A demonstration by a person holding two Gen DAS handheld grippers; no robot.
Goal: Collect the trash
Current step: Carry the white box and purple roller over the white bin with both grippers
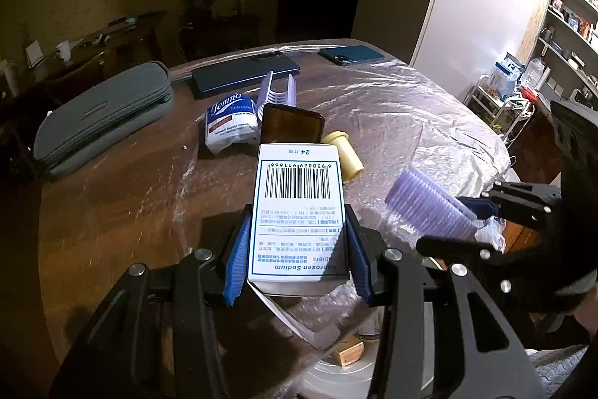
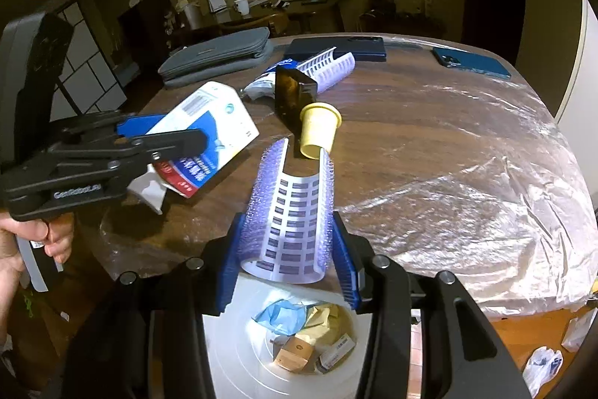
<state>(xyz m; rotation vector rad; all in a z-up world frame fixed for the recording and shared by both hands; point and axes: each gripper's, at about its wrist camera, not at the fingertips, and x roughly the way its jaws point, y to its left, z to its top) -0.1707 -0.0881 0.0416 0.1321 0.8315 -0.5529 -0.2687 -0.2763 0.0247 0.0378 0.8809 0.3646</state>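
On the tabletop (image 2: 411, 122) the cup (image 2: 317, 129) lies on its side, touching the bottle (image 2: 295, 90) behind it. The tissue pack (image 1: 231, 128) lies left of the bottle, the pouch (image 1: 104, 114) further left. Two phones (image 1: 244, 75) (image 1: 353, 55) lie at the far edge. The bin (image 2: 239, 343) stands below the near edge, with trash inside.

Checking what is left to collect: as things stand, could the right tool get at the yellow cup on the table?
Probably not yet: the right tool is shut on a purple roller. The cup itself lies uncovered just ahead.
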